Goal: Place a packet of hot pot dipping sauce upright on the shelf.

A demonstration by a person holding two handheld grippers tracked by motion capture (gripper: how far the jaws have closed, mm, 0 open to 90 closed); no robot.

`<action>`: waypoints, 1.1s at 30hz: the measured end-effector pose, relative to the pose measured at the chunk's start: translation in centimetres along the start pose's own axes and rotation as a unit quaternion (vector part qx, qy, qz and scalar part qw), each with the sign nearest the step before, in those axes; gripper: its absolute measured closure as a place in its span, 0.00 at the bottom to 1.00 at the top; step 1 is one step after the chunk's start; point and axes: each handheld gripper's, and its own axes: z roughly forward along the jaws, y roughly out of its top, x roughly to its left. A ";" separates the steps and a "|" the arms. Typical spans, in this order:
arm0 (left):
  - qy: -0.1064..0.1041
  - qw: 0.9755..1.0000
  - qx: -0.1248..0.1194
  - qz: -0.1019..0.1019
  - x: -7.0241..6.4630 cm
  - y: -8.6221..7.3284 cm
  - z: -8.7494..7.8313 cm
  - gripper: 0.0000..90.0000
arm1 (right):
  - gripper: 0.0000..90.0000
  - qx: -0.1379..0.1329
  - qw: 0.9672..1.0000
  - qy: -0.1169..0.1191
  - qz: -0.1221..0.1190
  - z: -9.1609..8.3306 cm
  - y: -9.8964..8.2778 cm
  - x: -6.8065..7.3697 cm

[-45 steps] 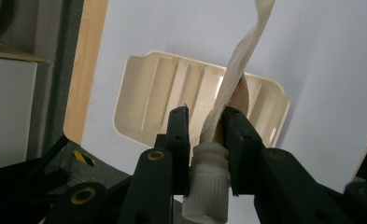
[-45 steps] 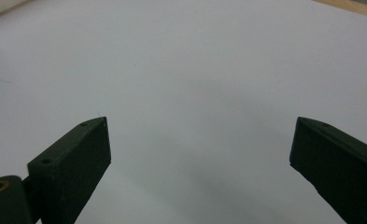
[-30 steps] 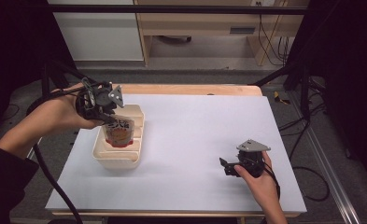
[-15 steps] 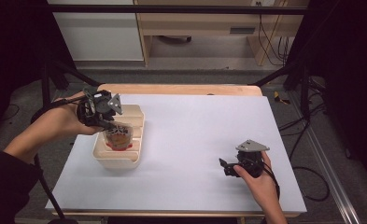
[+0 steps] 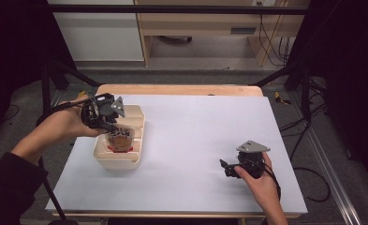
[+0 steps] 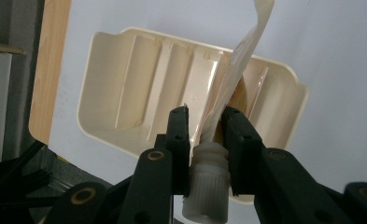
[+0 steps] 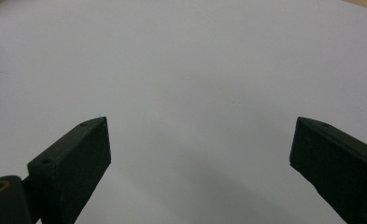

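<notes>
Nearest to me, at the front right of the white tabletop (image 5: pixel 195 140), the right hand (image 5: pixel 261 180) rested on the surface and held the right gripper (image 5: pixel 224 168) low, its grey three-cornered plate on top. Its jaws were spread wide with nothing but bare white surface between them, as the right gripper view made plain. A cable trailed from it off toward the table's right edge.

Farther in, on the left side, sat a cream plastic tray (image 5: pixel 107 161) with raised ribs along its floor and rounded corners. It lay on the white sheet close to the left edge of the tabletop, well apart from the right gripper.

Over the tray, the left hand (image 5: pixel 67 124) held the left gripper (image 5: pixel 114 127), pointed down and inward. Its jaws were pinching a soft pouch (image 5: pixel 121 139) just below its white ribbed screw cap (image 6: pixel 208 179), one pad on each side of the neck. The pouch hung into the tray with its printed face toward the camera and a red band near its bottom; I could not tell whether the bottom touched the tray floor. In the left gripper view the pale edge of the pouch ran up and away from the jaws across the ribbed inside of the tray.

Beyond the white sheet, a strip of bare wooden tabletop edge (image 5: pixel 181 89) showed at the far side.
</notes>
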 end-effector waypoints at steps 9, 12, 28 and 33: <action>-0.006 1.000 -0.002 -0.001 0.1 -0.1 0.9 0.81 | 0.06 0.000 1.000 0.000 0.000 0.0 0.0 0.0; -0.007 1.000 -0.003 -0.001 0.0 -0.2 1.1 0.81 | 0.06 0.001 1.000 0.000 0.001 0.0 0.0 0.0; -0.019 1.000 -0.004 -0.003 -0.1 -0.4 2.7 0.81 | 0.06 0.002 1.000 0.001 0.000 0.2 -0.1 0.0; -0.017 1.000 -0.006 -0.004 -0.1 -0.5 3.0 0.81 | 0.06 0.002 1.000 0.000 -0.003 0.2 -0.1 0.0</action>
